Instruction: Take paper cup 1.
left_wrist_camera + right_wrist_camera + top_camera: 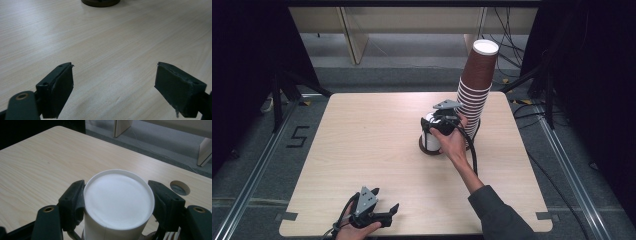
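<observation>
A white paper cup [118, 200] stands bottom-up on the wooden table [362, 145], with a dark brown ring [432, 150] at its foot. My right gripper [117, 187] is shut on it near its top, one pad pressed to each side. In the high view that gripper [439, 122] sits over the cup [430, 141] at the table's middle right. A tall, leaning stack of brown cups [474, 90] rises just behind it. My left gripper [384, 202] rests at the table's front edge, open, with nothing between its pads [61, 90].
A round cable hole [179, 187] is cut in the table beyond the white cup. The brown foot of the cup [100, 2] shows far ahead of the left gripper. Cables lie on the floor at the back right.
</observation>
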{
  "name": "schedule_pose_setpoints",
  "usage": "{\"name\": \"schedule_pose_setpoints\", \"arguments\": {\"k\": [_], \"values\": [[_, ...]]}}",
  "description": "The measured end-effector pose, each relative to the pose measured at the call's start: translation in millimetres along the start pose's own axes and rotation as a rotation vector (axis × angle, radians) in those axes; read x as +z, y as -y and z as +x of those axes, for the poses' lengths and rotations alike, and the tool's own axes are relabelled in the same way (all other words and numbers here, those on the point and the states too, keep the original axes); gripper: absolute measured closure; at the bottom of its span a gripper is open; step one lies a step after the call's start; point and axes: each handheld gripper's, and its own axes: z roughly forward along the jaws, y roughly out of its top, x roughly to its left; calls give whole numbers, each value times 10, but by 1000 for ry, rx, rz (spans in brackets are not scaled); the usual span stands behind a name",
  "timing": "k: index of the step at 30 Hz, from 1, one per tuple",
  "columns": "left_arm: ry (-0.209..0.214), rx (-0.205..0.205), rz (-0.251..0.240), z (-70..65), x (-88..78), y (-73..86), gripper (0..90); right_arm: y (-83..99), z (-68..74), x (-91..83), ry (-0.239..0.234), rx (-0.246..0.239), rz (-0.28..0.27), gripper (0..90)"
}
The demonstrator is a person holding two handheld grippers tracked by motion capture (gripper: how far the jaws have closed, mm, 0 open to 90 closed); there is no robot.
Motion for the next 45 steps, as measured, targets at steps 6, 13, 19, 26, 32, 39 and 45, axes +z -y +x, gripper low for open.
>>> {"name": "schedule_pose_setpoints", "arguments": {"k": [6,13,19,26,32,39,45], "values": [[4,1,-1,7,4,1,146,-24,-5,-41,-5,26,-6,346],[3,6,5,6,11,1,147,-143,6,-177,11,9,-42,348],[5,7,7,4,15,2,147,-261,13,-304,23,-19,-79,349],[2,7,13,-3,16,3,147,-375,6,-453,1,-1,-122,351],[6,-1,1,6,18,5,146,-419,43,-595,-15,-13,-160,351],[3,-2,-1,14,15,3,146,-348,143,-751,-69,-45,-161,351],[10,-14,-21,17,11,-5,146,-167,263,-898,-145,-74,-148,351]]}}
